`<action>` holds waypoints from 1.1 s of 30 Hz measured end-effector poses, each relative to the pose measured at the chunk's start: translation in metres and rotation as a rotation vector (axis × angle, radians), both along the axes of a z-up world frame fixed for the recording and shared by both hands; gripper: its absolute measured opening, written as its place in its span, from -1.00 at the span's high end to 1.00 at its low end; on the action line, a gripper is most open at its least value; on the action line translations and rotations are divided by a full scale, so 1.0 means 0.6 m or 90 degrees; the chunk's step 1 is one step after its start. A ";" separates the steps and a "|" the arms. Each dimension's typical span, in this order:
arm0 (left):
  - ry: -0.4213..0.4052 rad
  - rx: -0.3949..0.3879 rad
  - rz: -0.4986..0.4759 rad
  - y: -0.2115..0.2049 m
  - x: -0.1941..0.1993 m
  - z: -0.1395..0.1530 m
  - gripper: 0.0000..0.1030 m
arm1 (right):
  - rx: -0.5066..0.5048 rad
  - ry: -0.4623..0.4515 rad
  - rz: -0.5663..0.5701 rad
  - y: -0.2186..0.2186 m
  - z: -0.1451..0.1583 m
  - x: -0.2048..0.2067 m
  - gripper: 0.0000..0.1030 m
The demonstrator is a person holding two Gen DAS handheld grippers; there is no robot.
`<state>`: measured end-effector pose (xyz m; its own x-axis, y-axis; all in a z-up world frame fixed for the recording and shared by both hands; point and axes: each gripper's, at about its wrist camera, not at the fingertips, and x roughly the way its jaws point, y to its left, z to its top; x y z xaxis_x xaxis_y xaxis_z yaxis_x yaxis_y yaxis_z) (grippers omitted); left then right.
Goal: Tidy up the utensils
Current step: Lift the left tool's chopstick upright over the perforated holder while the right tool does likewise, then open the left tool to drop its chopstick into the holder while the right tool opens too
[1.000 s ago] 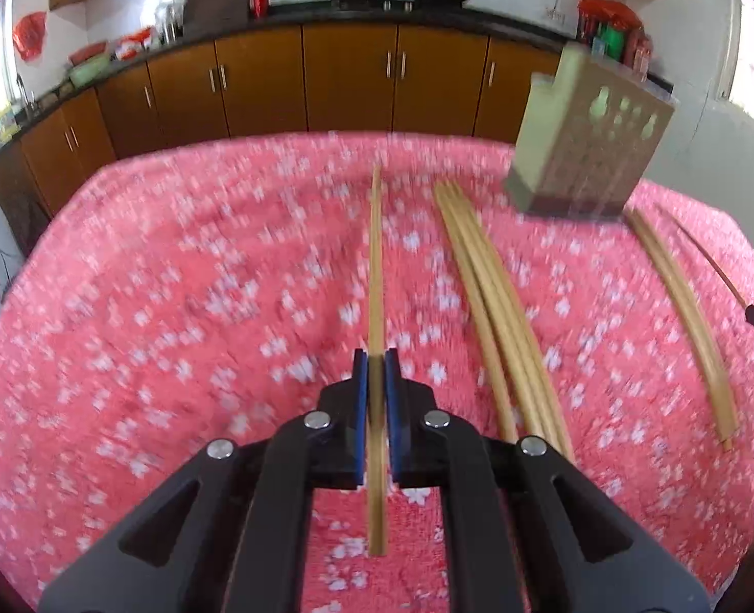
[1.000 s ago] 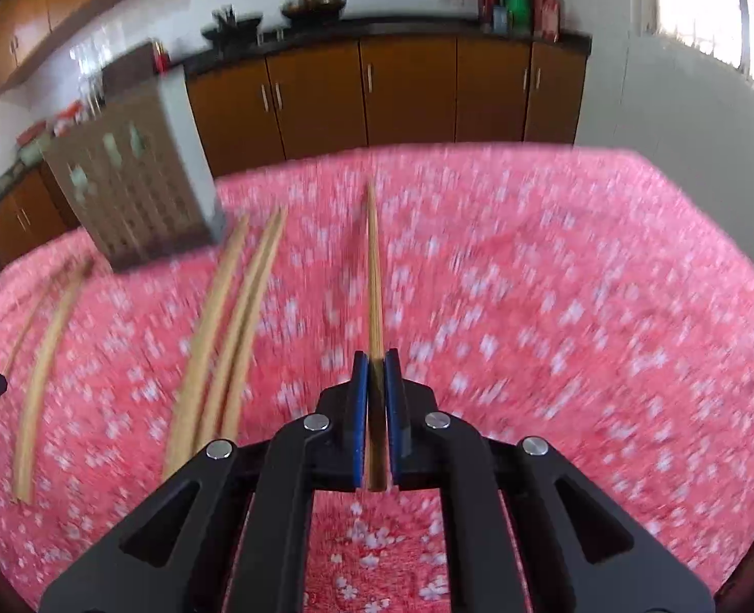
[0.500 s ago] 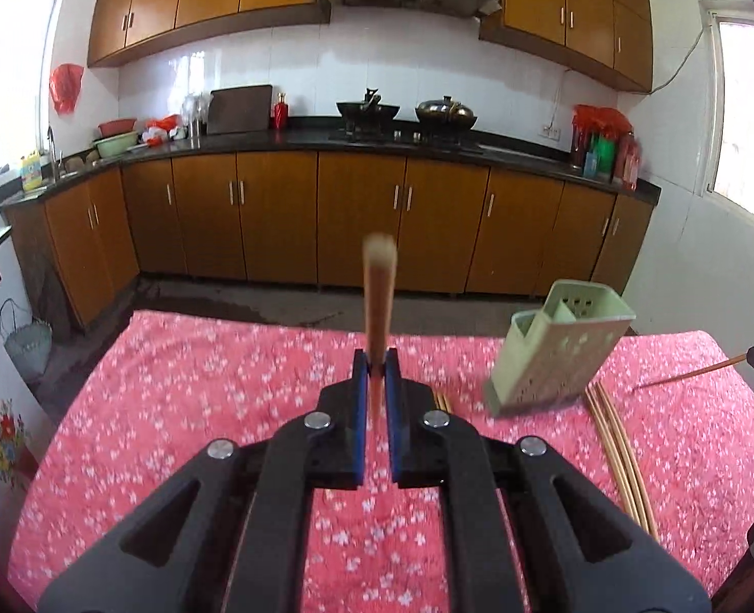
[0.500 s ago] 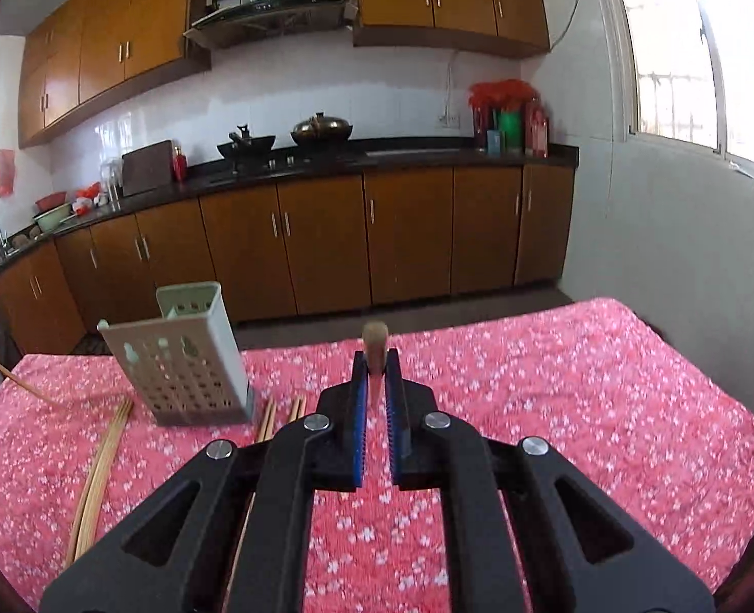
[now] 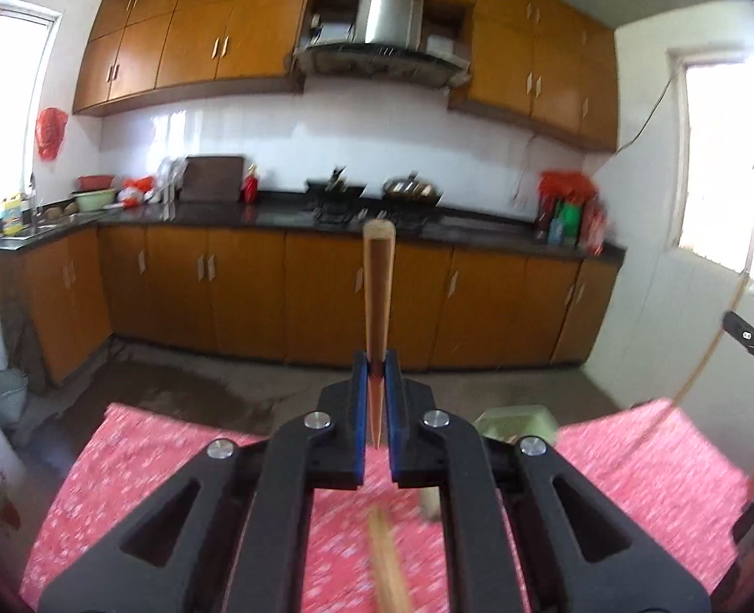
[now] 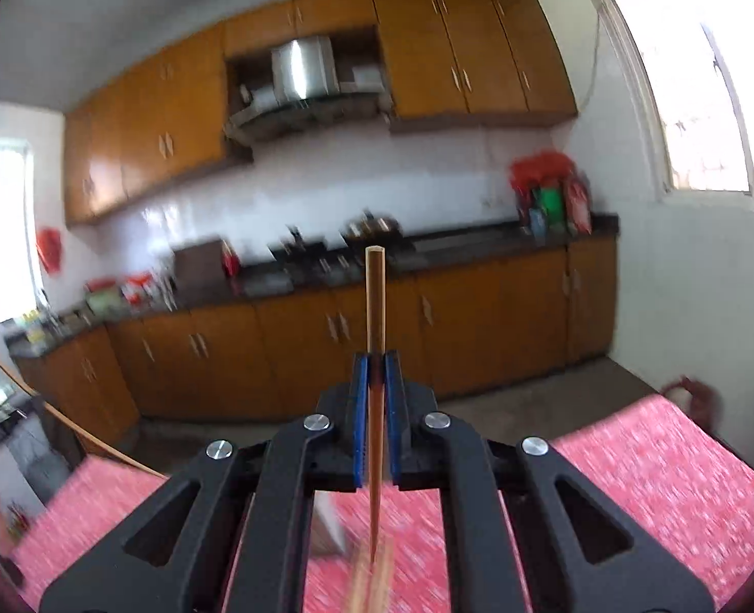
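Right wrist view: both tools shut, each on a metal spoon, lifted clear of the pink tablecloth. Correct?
Not spoons. The right tool is shut on a wooden chopstick, as the right wrist view shows; the left tool likewise grips a chopstick. Both are clear of the pink tablecloth.

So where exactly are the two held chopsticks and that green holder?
left chopstick [image 5: 377,301], left wrist view, mid shaft.
right chopstick [image 6: 375,301], right wrist view, mid shaft.
green holder [image 5: 517,421], left wrist view, top rim.

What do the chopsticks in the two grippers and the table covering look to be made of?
Chopsticks: likely bamboo or wood, matte tan with faint lengthwise grain. Table covering: seemingly soft printed cloth, pink-red with small white flowers, though blurred here.
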<state>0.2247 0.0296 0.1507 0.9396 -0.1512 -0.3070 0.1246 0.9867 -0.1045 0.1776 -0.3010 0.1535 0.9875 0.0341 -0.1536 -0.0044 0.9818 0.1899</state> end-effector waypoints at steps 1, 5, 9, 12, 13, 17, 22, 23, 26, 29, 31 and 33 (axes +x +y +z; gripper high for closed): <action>-0.010 -0.008 -0.011 -0.013 0.001 0.014 0.84 | 0.006 -0.016 0.009 0.007 0.012 0.001 0.85; -0.031 -0.011 -0.046 -0.065 0.012 0.035 0.84 | 0.003 -0.074 0.029 0.046 0.036 0.016 0.85; -0.020 -0.007 -0.074 -0.110 0.031 0.017 0.84 | -0.008 -0.079 0.036 0.076 0.002 0.053 0.85; 0.005 -0.006 -0.086 -0.132 0.057 -0.011 0.84 | -0.008 -0.063 0.032 0.087 -0.025 0.075 0.85; 0.017 -0.004 -0.091 -0.141 0.066 -0.022 0.84 | -0.004 -0.049 0.032 0.085 -0.039 0.083 0.85; 0.048 0.012 -0.099 -0.160 0.092 -0.065 0.84 | -0.010 -0.006 0.035 0.091 -0.068 0.096 0.85; 0.073 0.009 -0.091 -0.159 0.108 -0.089 0.84 | -0.009 0.028 0.045 0.087 -0.081 0.101 0.82; 0.073 0.007 -0.087 -0.155 0.108 -0.089 0.82 | -0.009 0.034 0.049 0.086 -0.081 0.101 0.68; 0.067 0.003 -0.078 -0.145 0.103 -0.083 0.69 | -0.012 0.036 0.045 0.083 -0.076 0.092 0.28; 0.059 -0.004 -0.067 -0.130 0.089 -0.073 0.60 | -0.017 0.031 0.041 0.078 -0.064 0.075 0.28; 0.051 -0.014 -0.059 -0.114 0.073 -0.064 0.53 | -0.018 0.028 0.035 0.071 -0.057 0.064 0.28; 0.040 -0.026 -0.053 -0.098 0.055 -0.054 0.48 | -0.020 0.029 0.025 0.063 -0.050 0.049 0.25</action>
<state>0.2576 -0.0291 0.1180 0.9021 -0.2417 -0.3574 0.1980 0.9679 -0.1548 0.2070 -0.2632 0.1237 0.9776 0.0671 -0.1993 -0.0350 0.9864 0.1603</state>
